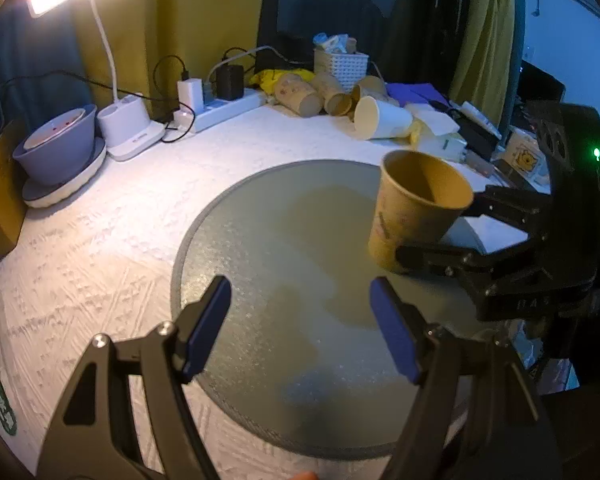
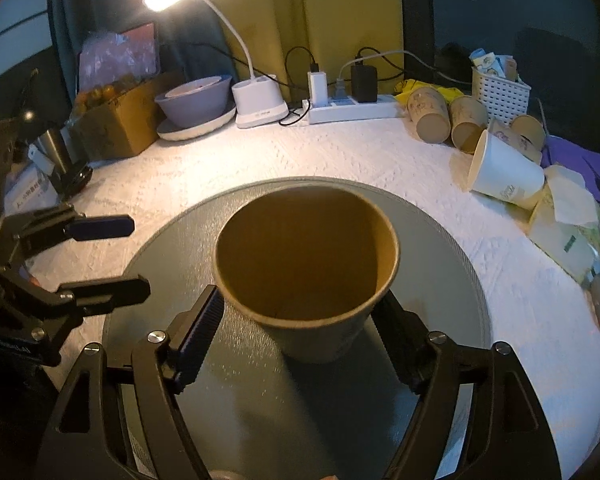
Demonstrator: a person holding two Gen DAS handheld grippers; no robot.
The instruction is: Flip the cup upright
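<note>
One brown paper cup (image 2: 306, 276) sat mouth-up but tilted on the round grey mat (image 2: 440, 240), pinched low on its sides by the right gripper (image 2: 300, 332). The left gripper (image 1: 300, 328) hung wide open, holding nothing. Looked like the set-down step; next it needed levelling, though I couldn't tell if the base touched yet.

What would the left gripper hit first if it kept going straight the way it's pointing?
Probably nothing soon: the open left gripper points over the bare round grey mat; the brown paper cup sits right of its line. Depth is unclear.
</note>
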